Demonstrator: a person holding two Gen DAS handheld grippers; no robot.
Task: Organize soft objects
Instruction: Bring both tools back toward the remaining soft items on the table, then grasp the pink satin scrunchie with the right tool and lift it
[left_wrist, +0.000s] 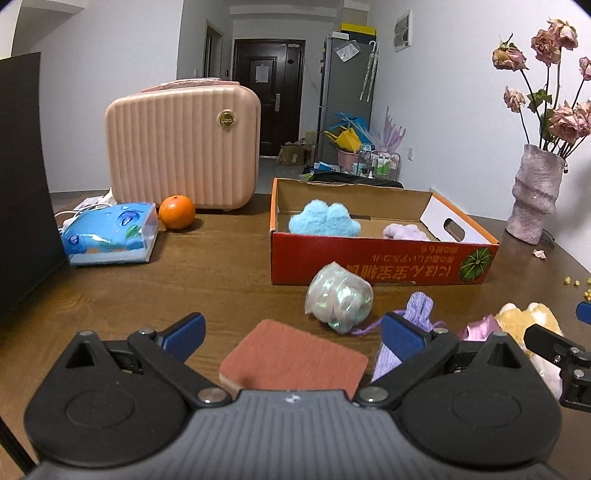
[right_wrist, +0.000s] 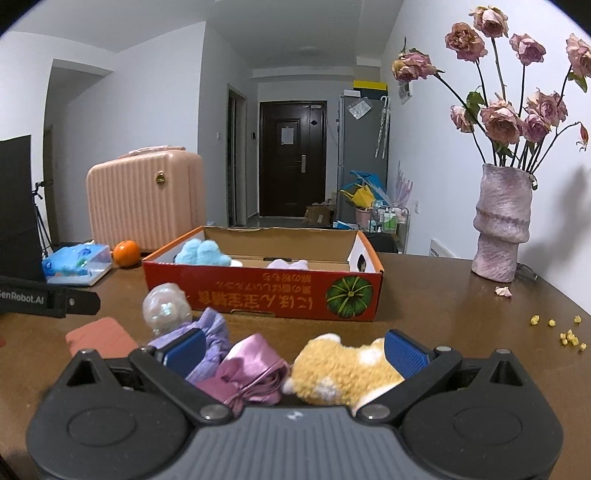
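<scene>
Plush yellow toy is lying before the box, sitting between the right gripper's released jaws. Left gripper, jaws also released, is hovering over a sponge. Advice: centre on the toy, avoiding the pink pouch touching it, and clench gently.

Place: a home, an apartment living area
Table: brown wooden table with a vase of dried roses (petals shed beside it)
Background: dark entrance door, grey fridge, pink suitcase
</scene>
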